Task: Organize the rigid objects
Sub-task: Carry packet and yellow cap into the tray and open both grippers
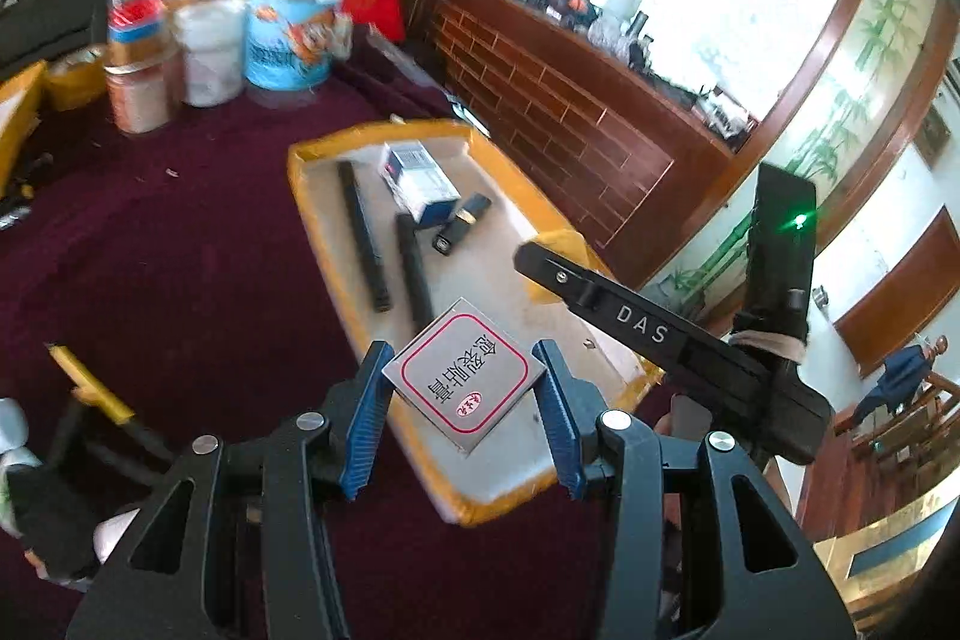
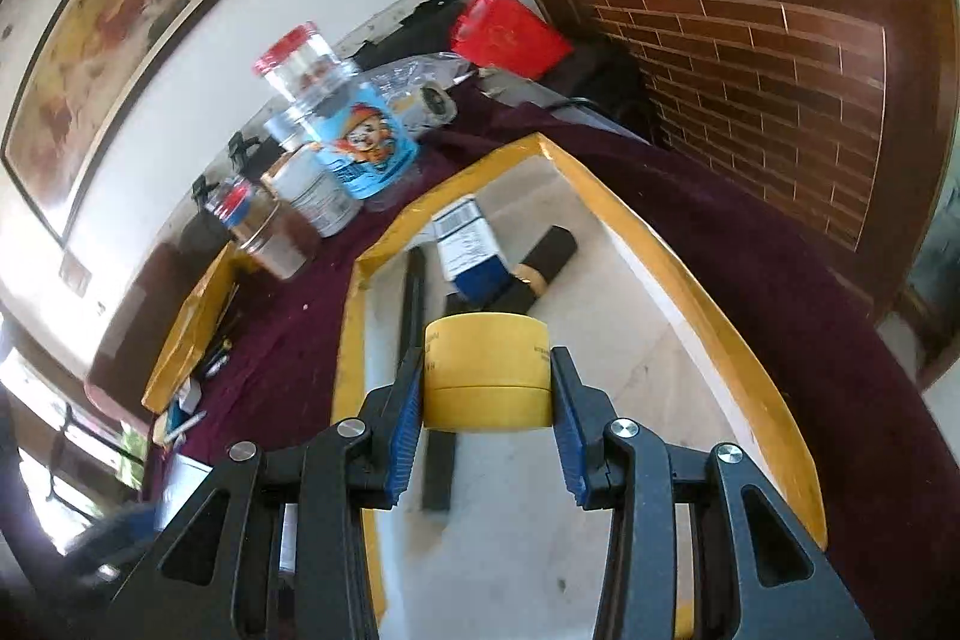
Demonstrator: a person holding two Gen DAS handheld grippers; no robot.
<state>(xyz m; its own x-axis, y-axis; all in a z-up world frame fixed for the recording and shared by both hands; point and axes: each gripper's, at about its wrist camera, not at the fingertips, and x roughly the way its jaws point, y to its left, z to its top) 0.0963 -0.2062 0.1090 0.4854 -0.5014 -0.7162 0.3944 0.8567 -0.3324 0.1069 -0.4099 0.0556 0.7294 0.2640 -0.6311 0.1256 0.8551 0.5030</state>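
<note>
A tabletop [image 1: 180,244] draped in dark maroon cloth carries the whole job, and on it lies a shallow tray [image 1: 312,220] with a yellow taped rim, which looks to be the collecting place. The tray already holds two long black sticks [image 1: 363,235], a small blue-and-white box [image 1: 420,181] and a short black cylinder [image 1: 459,223], so the sorting appears well under way but not finished. Two more pieces are being carried in above the tray: the left gripper [image 1: 462,388] has its fingers pinching a flat silver square tin [image 1: 465,379] with a red-bordered label, held over the tray's near end, and the right gripper [image 2: 486,385] has its fingers clamped on a roll of yellow tape [image 2: 486,370] above the tray's bare middle. Neither is set down yet. Beyond the tray stand a cluster of jars [image 1: 204,46] and a blue-labelled clear bottle [image 1: 294,22], well apart from it, and a yellow-and-black tool [image 1: 90,388] lies on the cloth to the left, perhaps still to be gathered. The sticks under the tape crowd the obvious landing spot.
</note>
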